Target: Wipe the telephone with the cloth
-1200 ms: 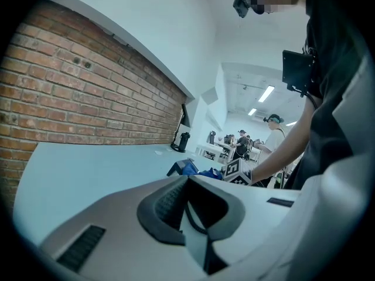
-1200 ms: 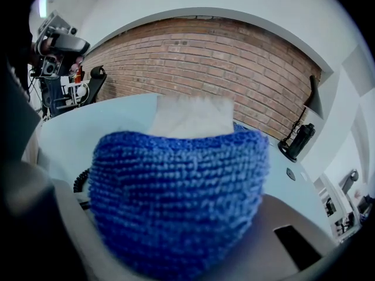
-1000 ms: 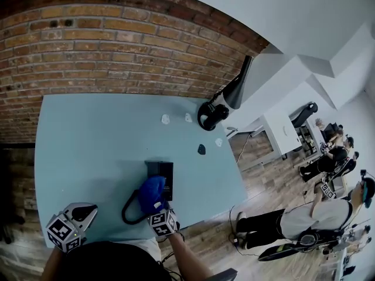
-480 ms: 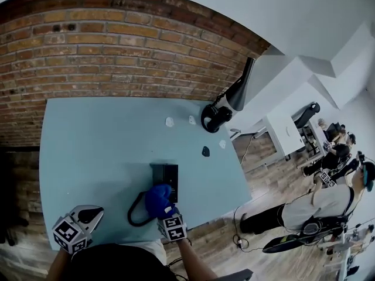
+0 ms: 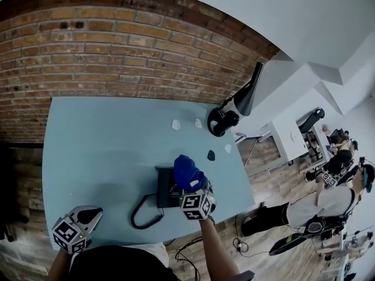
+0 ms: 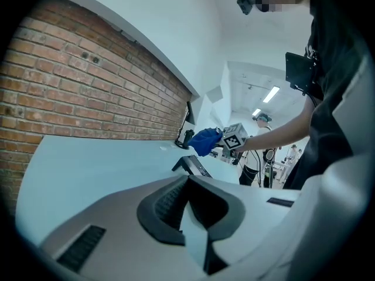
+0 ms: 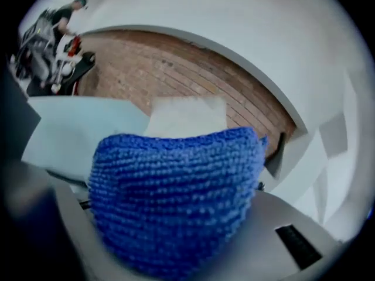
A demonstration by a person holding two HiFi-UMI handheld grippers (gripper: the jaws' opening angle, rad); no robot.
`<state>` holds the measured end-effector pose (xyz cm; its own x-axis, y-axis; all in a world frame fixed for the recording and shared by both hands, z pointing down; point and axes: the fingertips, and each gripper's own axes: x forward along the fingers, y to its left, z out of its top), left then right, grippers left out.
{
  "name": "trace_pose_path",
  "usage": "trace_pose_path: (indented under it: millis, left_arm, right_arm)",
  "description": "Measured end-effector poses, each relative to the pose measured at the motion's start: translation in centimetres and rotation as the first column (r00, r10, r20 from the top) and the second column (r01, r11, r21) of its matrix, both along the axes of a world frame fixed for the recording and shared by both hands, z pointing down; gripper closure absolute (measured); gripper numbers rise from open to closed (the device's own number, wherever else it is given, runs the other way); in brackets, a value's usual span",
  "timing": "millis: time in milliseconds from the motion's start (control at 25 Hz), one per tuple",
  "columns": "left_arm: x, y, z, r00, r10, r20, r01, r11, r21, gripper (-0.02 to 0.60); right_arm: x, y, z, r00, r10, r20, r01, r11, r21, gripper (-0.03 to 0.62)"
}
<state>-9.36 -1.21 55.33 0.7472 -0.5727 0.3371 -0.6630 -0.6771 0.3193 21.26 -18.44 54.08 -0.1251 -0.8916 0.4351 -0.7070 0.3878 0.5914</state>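
Telephone black, corded | cloth blue, bunched in right gripper

Soft, even light is spread over the pale teal tabletop; shadows are faint. Edges are bent by fisheye distortion and darkened. The blue knitted cloth is rendered blurred.

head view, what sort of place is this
Probably a lab or studio workspace used for recording: a bare brick wall, a pale blue table on a wooden floor, and other people wearing gear nearby.
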Motion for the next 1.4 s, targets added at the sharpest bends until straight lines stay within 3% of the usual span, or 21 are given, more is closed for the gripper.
trace_pose_path:
  millis: [120, 240, 360, 520, 920, 1400]
  left_arm:
    - [-0.6, -0.3, 0.1, 1.000, -0.021, 0.000, 0.021, 1.000, 0.007, 0.560]
    - [-1.4, -0.6, 0.1, 0.999, -0.042, 0.007, 0.042, 0.999, 0.008, 0.560]
    - [-2.3, -0.7, 0.1, 0.998, -0.067, 0.011, 0.067, 0.998, -0.004, 0.560]
    - [-3.7, -0.6, 1.1, 0.996, -0.090, 0.012, 0.090, 0.995, -0.033, 0.560]
    - [-1.8, -1.6, 2.7, 0.999, -0.031, 0.029, 0.032, 0.998, -0.049, 0.560]
    - [-2.1, -0.7, 3.2, 0.999, -0.035, 0.028, 0.037, 0.997, -0.061, 0.560]
  right_arm:
    - [-1.2, -2.2, 2.7, 0.947, -0.124, -0.295, 0.108, 0.992, -0.068, 0.510]
    - [-2.8, -2.5, 7.4, 0.903, -0.224, -0.367, 0.148, 0.963, -0.223, 0.510]
    - [-3.7, -1.7, 10.6, 0.921, -0.239, -0.307, 0.128, 0.931, -0.342, 0.522]
    - [-3.9, -1.5, 10.6, 0.964, -0.170, -0.205, 0.095, 0.939, -0.330, 0.523]
    - [-3.5, -0.8, 10.8, 0.987, -0.088, -0.136, 0.048, 0.961, -0.271, 0.525]
    - [-3.4, 0.5, 11.4, 0.996, -0.033, -0.077, 0.012, 0.964, -0.267, 0.525]
